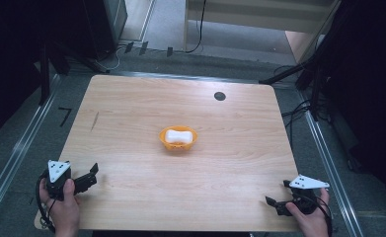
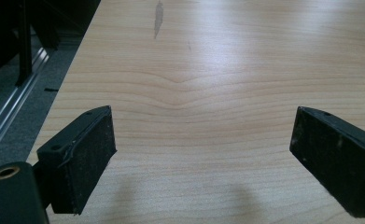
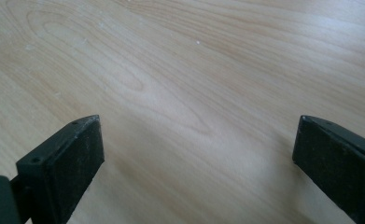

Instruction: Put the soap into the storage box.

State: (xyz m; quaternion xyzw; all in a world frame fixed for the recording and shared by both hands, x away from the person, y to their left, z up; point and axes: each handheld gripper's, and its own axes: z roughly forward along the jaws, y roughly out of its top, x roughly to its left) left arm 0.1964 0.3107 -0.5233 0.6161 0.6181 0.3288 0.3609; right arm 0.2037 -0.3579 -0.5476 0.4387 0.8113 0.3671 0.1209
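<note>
Spanning most of the high view, the pale wooden desk (image 1: 131, 123) has rounded corners, a dark round cable hole (image 1: 219, 96) near its far edge and a thin dark streak (image 1: 95, 121) toward its left side. At its middle sits a small orange basket (image 1: 167, 142) holding a white block (image 1: 177, 135) (its make is too small to tell). The left tongs (image 1: 93, 174) rest at the near left corner, the right tongs (image 1: 273, 197) at the near right corner, both spread wide with nothing between them, well apart from the basket. Grey floor, metal rails (image 1: 13, 158) and loose cables (image 1: 294, 114) surround the desk.
</note>
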